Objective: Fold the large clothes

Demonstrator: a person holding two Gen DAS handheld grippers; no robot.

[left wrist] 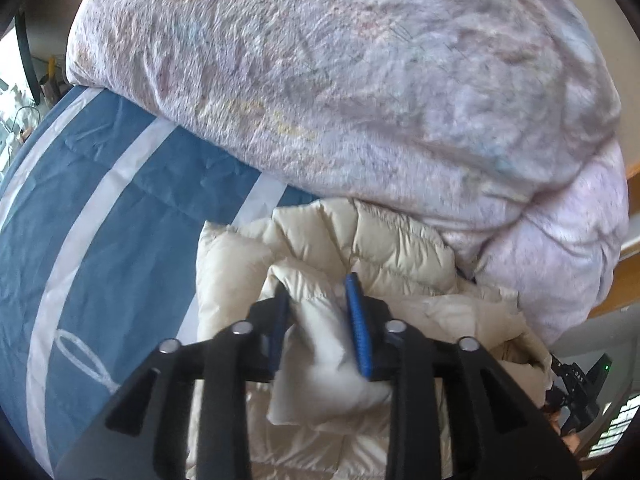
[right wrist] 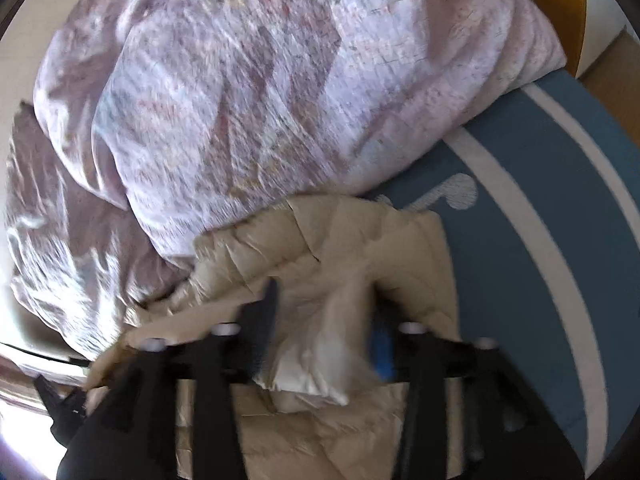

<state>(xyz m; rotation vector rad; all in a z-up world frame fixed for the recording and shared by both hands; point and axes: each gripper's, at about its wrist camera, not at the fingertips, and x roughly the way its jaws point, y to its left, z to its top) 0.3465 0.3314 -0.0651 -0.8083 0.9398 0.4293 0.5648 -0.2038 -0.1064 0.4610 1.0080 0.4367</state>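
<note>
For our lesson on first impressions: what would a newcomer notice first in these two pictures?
The big lilac duvet heaped across the top half catches the eye first. Below it lies a cream puffer jacket, a fold of it between the fingers of each tool, left and right. Under both spreads a blue sheet with white stripes.

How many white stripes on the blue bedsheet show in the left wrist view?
3 on the blue bedsheet: one along its far left edge, one down the middle, one emerging beside the cream puffer jacket. The lilac duvet may hide more.
</note>
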